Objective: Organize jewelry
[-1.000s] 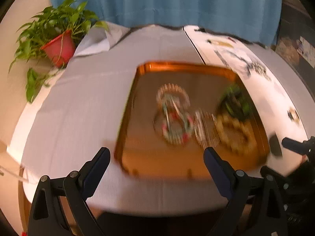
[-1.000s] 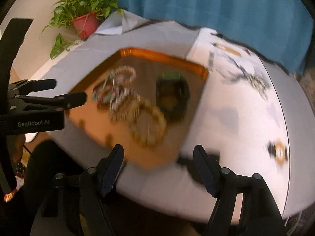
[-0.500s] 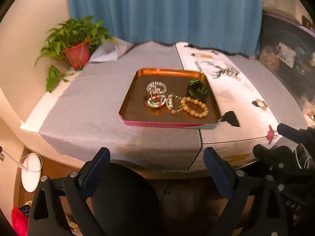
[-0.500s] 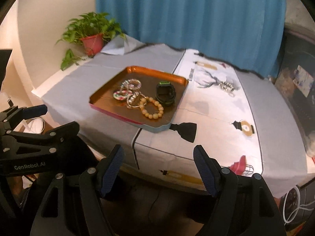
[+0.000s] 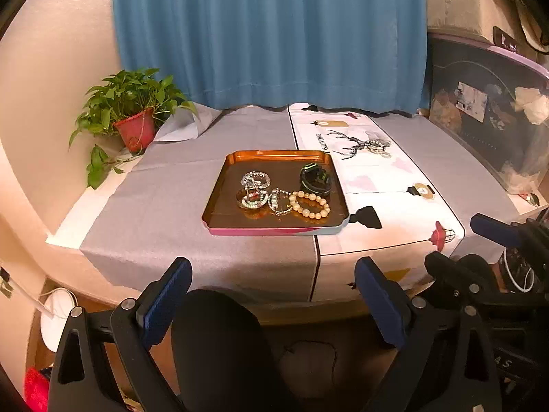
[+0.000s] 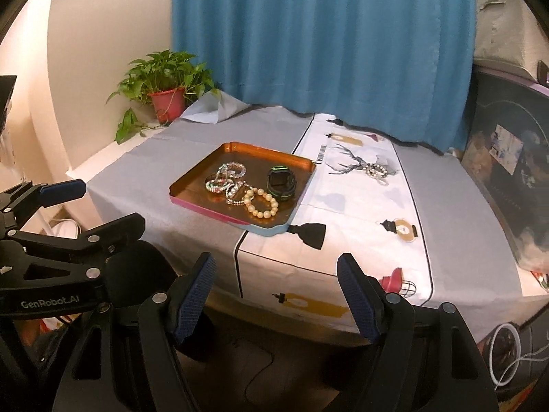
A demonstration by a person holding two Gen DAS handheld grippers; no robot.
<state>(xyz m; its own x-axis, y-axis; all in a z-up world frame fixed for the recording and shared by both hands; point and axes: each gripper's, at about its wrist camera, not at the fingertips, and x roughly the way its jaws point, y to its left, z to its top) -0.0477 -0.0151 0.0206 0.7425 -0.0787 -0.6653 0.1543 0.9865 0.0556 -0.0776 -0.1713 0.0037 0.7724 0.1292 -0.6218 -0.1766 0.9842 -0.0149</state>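
An orange tray (image 5: pixel 219 202) (image 6: pixel 192 180) sits on the table and holds several bracelets. Among them are a cream bead bracelet (image 5: pixel 310 204) (image 6: pixel 260 202), a black and green watch (image 5: pixel 315 179) (image 6: pixel 281 180) and silver bead bracelets (image 5: pixel 254 185) (image 6: pixel 226 176). Another beaded piece (image 5: pixel 377 146) (image 6: pixel 377 171) lies on the white runner beyond the tray. My left gripper (image 5: pixel 272 304) and my right gripper (image 6: pixel 276 297) are both open and empty, held back off the table's near edge.
A potted plant in a red pot (image 5: pixel 133 130) (image 6: pixel 168 101) stands at the table's far left corner. A blue curtain (image 5: pixel 267 34) hangs behind. A dark cluttered bin (image 5: pixel 497 120) stands to the right. A black chair back (image 5: pixel 219 346) is below the left gripper.
Both grippers have pulled back from close above the tray to beyond the table's near edge. The view has gone from blurred to steady. The jewelry has stayed in the tray.
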